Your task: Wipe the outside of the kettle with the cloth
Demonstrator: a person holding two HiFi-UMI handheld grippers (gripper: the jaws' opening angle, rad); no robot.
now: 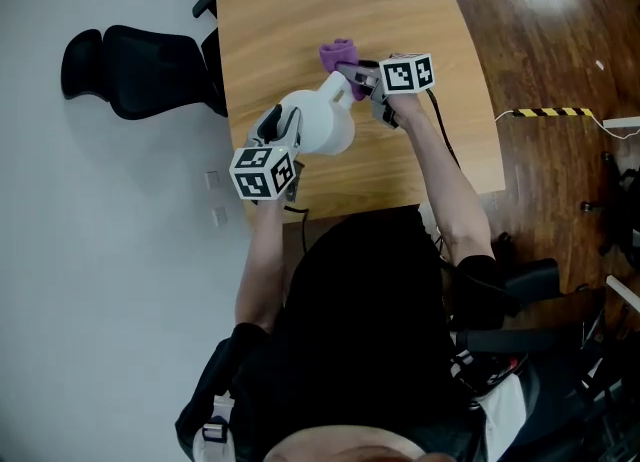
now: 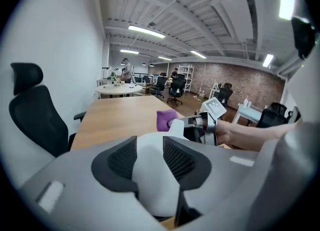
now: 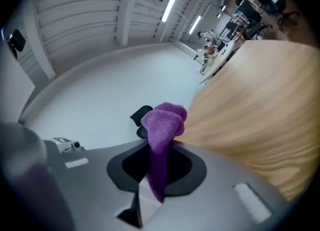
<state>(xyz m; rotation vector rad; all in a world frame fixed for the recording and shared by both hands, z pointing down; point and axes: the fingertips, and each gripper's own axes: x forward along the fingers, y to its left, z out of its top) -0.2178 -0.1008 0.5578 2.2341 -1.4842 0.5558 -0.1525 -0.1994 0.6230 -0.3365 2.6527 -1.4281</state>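
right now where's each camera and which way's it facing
head view: on the person's head, steeply down at the light wooden table; shows forearms, left gripper, right gripper.
left gripper view: on the left gripper, along its fingers shut on the white plastic kettle; right hand shows.
right gripper view: on the right gripper, along its fingers pinching the purple fleece cloth, toward a white wall.
shared: head and left gripper views both show cloth.

kettle (image 1: 322, 122): smooth white, plastic-looking. cloth (image 1: 339, 51): purple, fuzzy pile. table (image 1: 300, 10): matt light wood grain. floor (image 1: 540, 10): dark glossy wood.
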